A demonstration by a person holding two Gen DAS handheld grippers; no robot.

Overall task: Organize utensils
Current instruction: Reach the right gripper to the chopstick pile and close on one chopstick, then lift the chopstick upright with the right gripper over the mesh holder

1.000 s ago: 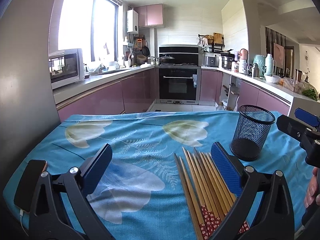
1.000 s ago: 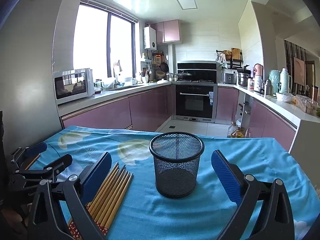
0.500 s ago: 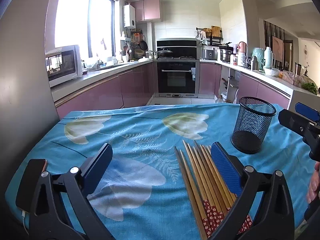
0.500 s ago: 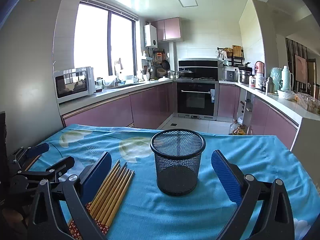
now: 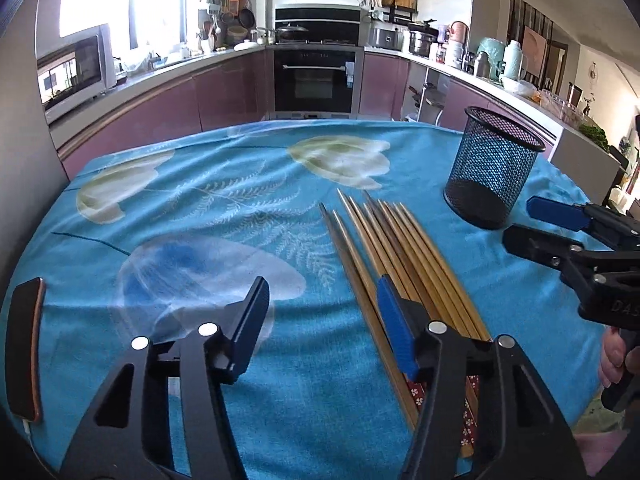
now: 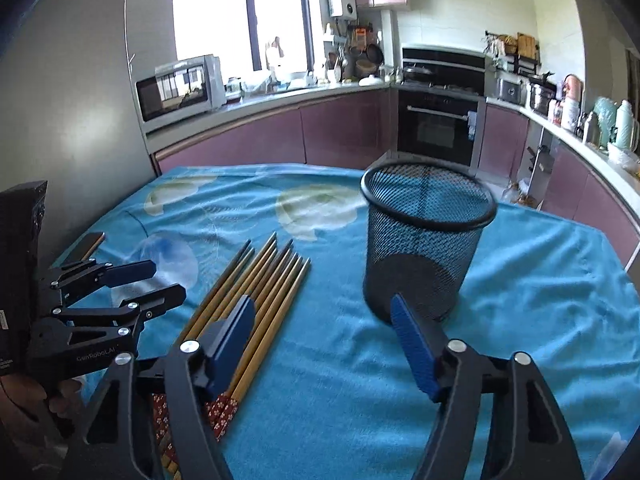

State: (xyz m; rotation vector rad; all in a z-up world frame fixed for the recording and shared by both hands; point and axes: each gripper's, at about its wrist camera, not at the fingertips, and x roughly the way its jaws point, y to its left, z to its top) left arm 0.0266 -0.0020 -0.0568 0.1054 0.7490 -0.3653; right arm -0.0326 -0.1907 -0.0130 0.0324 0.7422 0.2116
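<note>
counter (image 5: 224,200): blue floral cloth, now seen more from above as both views tip down | mesh cup (image 5: 494,168): upright, empty, 1 o'clock of chopsticks | chopsticks (image 5: 384,248): flat row, untouched | left tongs (image 5: 320,320), right tongs (image 6: 324,336): just narrowed to half-open, gripping nothing; pickup looks imminent

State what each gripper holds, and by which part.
Nothing. The left gripper and right gripper have just been closing, with nothing between them; the chopsticks lie on the table.
</note>
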